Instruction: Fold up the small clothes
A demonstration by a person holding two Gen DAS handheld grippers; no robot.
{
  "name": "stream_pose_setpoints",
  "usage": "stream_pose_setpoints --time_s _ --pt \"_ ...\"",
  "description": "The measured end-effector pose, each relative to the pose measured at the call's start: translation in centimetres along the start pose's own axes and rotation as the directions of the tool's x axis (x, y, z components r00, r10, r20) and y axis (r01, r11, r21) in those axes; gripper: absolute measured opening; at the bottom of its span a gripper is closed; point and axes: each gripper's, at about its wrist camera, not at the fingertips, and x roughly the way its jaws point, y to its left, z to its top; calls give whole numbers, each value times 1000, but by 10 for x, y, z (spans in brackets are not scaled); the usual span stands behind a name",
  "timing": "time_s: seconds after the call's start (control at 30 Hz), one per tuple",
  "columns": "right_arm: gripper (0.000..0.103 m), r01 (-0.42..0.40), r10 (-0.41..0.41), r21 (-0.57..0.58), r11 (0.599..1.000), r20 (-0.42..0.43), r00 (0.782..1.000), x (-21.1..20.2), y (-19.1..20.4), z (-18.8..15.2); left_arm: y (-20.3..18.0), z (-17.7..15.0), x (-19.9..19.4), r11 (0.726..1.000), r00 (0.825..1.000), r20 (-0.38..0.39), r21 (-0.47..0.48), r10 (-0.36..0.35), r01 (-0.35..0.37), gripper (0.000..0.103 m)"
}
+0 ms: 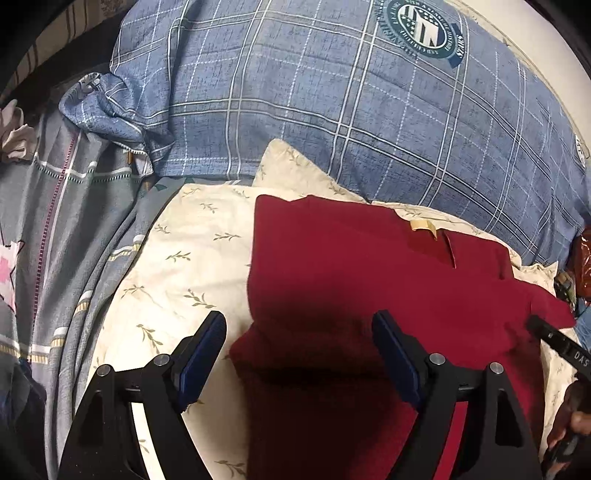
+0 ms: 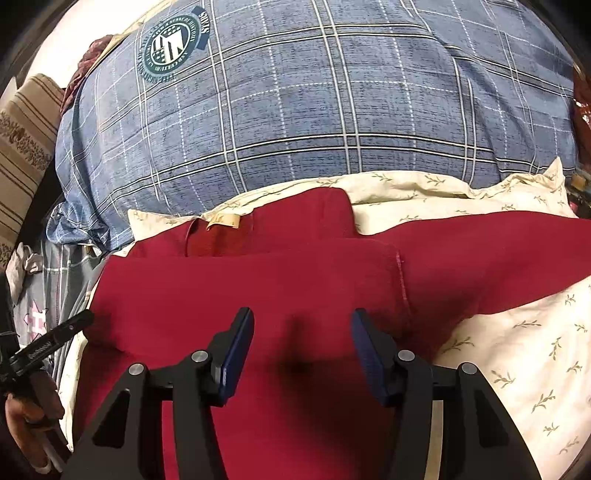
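Note:
A dark red garment [image 1: 351,266] lies partly folded on a cream leaf-print sheet [image 1: 184,258], with a tan neck label [image 1: 424,225] near its far edge. My left gripper [image 1: 299,332] is open and empty, hovering over the garment's left edge. In the right wrist view the same red garment [image 2: 258,288] shows a folded-over panel, its label [image 2: 223,221], and a sleeve stretching right [image 2: 498,251]. My right gripper [image 2: 303,332] is open and empty just above the garment's middle.
A big blue plaid quilt [image 1: 332,92] with a round green emblem [image 1: 424,26] is piled behind the garment. A grey patterned cover [image 1: 66,229] lies to the left. The other gripper's tip [image 1: 554,339] shows at the right edge.

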Motion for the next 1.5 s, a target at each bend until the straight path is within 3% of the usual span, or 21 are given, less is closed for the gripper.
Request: stream_pose_setpoints --time_s 0.23,0.4,0.5,0.67,0.8,0.97,1.03,1.07,1.1,1.13,1.2,1.33,1.5 --pt "57 10 -10 4 1000 -18 1000 6 -3 -3 -2 3 22 1000 999 -35 -8 6 -6 81" --pt "58 -6 10 80 997 -43 999 8 -27 1 -3 3 43 998 994 -94 9 59 -59 81" --pt "61 -11 17 159 987 -34 999 -6 -59 8 -8 4 47 997 994 -87 35 73 -70 81" --pt "66 115 -122 280 953 7 992 -42 -145 5 -2 6 46 999 994 -94 15 52 -51 81" --pt "68 197 -237 445 874 36 971 -60 -234 1 1 7 42 999 995 -82 9 49 -48 81" --pt "65 174 -252 594 786 50 967 -43 -312 8 5 8 40 999 996 -71 -4 54 -54 81" --pt "63 153 -250 600 785 80 965 -35 -324 16 5 9 41 998 996 -67 -2 58 -58 81" --pt "53 172 -277 595 785 88 957 -31 -325 22 5 9 41 998 996 -65 -1 60 -60 81" --pt "28 194 -302 593 782 88 949 -28 -328 26 5 10 42 998 996 -61 -1 62 -62 81" --pt "10 209 -316 593 778 81 945 -25 -331 30 5 10 41 998 996 -59 -4 63 -64 81" --pt "5 198 -306 608 769 78 949 -28 -338 35 5 11 39 998 997 -51 -11 62 -63 81" --pt "5 160 -296 507 847 199 934 -73 -301 53 11 16 24 998 999 -1 -45 49 -49 81" --pt "5 31 -109 256 966 299 948 -117 -190 71 26 17 8 994 998 43 -109 35 -30 81"
